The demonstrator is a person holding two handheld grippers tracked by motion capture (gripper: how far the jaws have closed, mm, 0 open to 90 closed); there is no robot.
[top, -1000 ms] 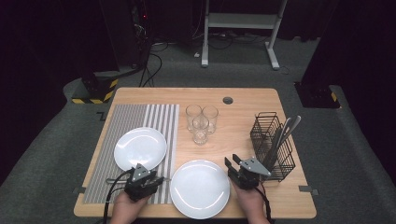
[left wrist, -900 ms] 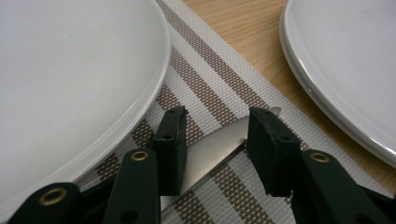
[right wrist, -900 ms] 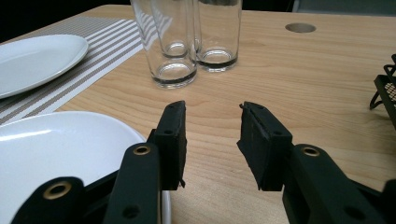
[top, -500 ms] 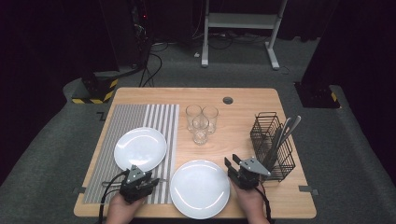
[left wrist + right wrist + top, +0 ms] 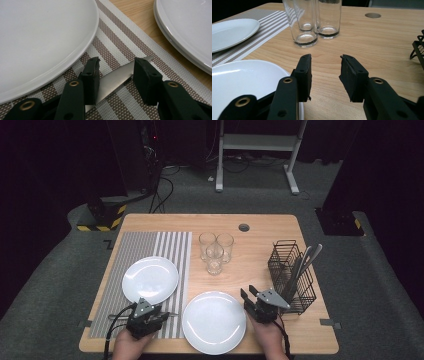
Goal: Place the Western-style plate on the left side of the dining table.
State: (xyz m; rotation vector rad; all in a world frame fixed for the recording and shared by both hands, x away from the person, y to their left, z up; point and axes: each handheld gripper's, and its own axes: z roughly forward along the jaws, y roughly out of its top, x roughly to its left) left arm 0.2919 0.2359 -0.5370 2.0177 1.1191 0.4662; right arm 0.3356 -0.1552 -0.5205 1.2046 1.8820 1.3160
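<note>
– Between the two plates, on the striped placemat (image 5: 120,37), the knife (image 5: 115,80) is lying flat, its tip pointing toward the bare wood. Are you seeing that?

– Yes. The left hand-held gripper (image 5: 117,60) is sitting right over the blade with its jaws spread, one on either side. It is not looking like a pinch to me; the blade is resting on the mat.

– What is changing, then?

– Very little. Compared with a second ago, the left hand is sitting slightly nearer the front edge of the surface (image 5: 362,37). The jaws are standing about as wide as they were.

– So the knife is reading as set down beside the plate on the mat (image 5: 37,32)?

– I am judging so: it is looking placed, and the hand is probably backing off.

– And the other side?

– The right hand-held gripper (image 5: 325,57) is waiting, jaws apart and holding nothing, just beside the second plate (image 5: 190,27), with the glasses (image 5: 304,22) ahead of it and the wire basket (image 5: 292,275) close by.
</note>
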